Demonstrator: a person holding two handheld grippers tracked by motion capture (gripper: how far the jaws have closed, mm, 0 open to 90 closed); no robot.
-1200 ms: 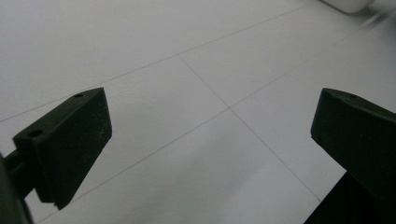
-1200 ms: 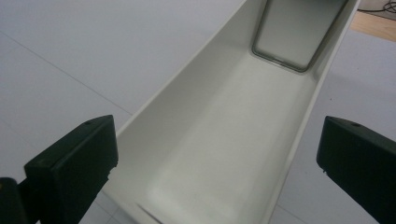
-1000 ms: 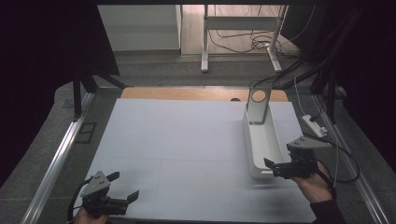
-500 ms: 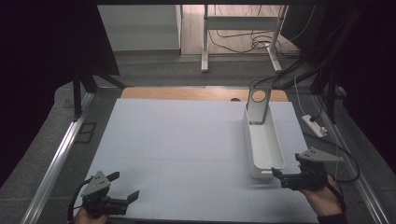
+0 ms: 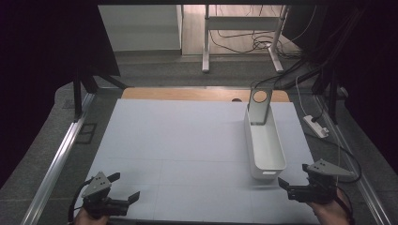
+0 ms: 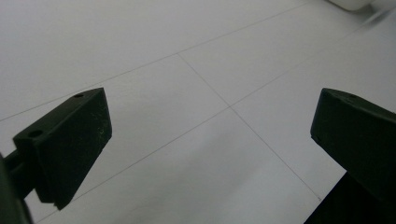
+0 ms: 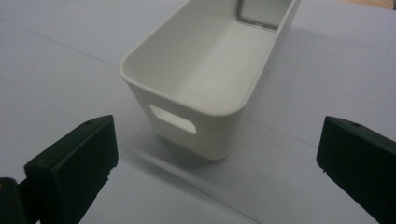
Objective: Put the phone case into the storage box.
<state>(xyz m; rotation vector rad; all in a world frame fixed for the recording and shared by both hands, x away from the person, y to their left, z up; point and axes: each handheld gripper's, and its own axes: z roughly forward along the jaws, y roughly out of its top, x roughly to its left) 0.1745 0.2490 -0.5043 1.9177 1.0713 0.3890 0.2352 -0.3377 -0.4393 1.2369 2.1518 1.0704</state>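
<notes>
A long white bin (image 5: 265, 145) stands on the right side of the white table (image 5: 187, 140), its short end with a handle slot facing me. In the right gripper view the bin (image 7: 210, 79) looks empty apart from a grey metal piece (image 7: 261, 11) leaning at its far end. That grey piece with a round hole (image 5: 258, 105) rises above the bin's far end. My right gripper (image 5: 293, 180) hovers open just in front of the bin, at the table's near right. Low over the near left corner, my left gripper (image 5: 124, 186) is open, jaws wide over bare table.
A wooden strip (image 5: 202, 94) borders the table's far edge. A white power strip (image 5: 316, 126) and cables lie on the floor to the right. A metal rail (image 5: 58, 159) runs along the left side. A desk frame (image 5: 241, 28) stands beyond.
My right gripper has drawn back from the bin's right side toward me and now sits in front of its near end. The left gripper has stayed put.
</notes>
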